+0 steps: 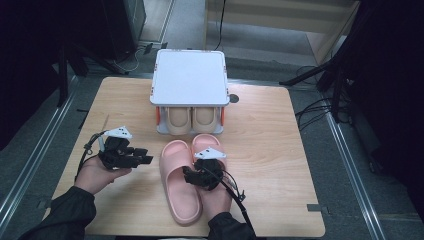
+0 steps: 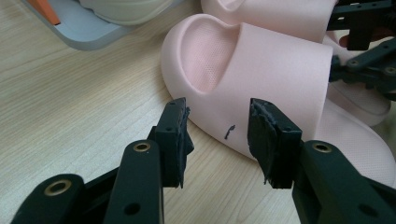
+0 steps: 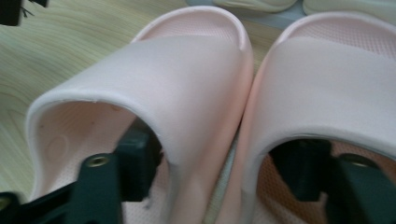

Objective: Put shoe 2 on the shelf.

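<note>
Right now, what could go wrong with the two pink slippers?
1. The right gripper has one finger under each strap, so closing may pinch the left pink slipper and right pink slipper together and drag both.
2. The rack already holds beige slippers just ahead; pushing forward may hit them.

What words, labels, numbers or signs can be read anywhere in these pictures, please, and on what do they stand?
None can be read: there is no printed text.
The one mark is a small dark squiggle on the side of the left pink slipper, no legible letter or number.
The white rack top is blank.
</note>
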A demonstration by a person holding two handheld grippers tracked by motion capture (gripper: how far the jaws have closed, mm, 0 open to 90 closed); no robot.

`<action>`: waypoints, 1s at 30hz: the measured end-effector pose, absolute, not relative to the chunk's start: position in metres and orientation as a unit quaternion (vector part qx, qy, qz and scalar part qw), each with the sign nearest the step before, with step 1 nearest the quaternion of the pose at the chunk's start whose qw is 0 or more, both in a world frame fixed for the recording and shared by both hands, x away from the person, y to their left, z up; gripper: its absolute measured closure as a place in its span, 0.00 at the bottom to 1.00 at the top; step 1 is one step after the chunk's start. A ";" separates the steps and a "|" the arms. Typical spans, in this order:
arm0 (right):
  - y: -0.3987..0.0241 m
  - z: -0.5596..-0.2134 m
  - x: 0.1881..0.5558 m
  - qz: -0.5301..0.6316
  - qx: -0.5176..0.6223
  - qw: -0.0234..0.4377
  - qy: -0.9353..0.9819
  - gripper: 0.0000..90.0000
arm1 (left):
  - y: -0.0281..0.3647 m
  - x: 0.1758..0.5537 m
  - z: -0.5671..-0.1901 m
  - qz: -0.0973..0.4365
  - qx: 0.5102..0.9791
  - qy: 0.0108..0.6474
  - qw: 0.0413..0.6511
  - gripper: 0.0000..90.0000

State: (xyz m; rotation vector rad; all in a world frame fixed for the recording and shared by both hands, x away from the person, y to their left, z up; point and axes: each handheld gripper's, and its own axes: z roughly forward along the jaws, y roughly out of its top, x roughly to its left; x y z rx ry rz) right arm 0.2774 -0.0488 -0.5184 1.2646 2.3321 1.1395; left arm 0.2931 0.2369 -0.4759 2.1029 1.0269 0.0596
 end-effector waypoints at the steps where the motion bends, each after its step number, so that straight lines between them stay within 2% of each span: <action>1: -0.049 -0.519 0.278 0.390 0.439 0.125 0.800 0.48 | 0.237 0.293 -0.476 0.024 0.828 0.404 0.389 0.63; 3: -0.051 -0.518 0.279 0.391 0.443 0.118 0.798 0.52 | 0.238 0.293 -0.477 0.024 0.827 0.404 0.389 0.64; 9: -0.056 -0.517 0.281 0.387 0.441 0.125 0.800 0.74 | 0.238 0.293 -0.477 0.025 0.826 0.406 0.390 0.64; 20: -0.073 -0.511 0.283 0.389 0.418 0.111 0.814 0.84 | 0.238 0.293 -0.477 0.029 0.827 0.405 0.389 0.65; 30: -0.091 -0.500 0.283 0.409 0.369 0.077 0.831 0.84 | 0.242 0.293 -0.476 0.029 0.823 0.408 0.395 0.63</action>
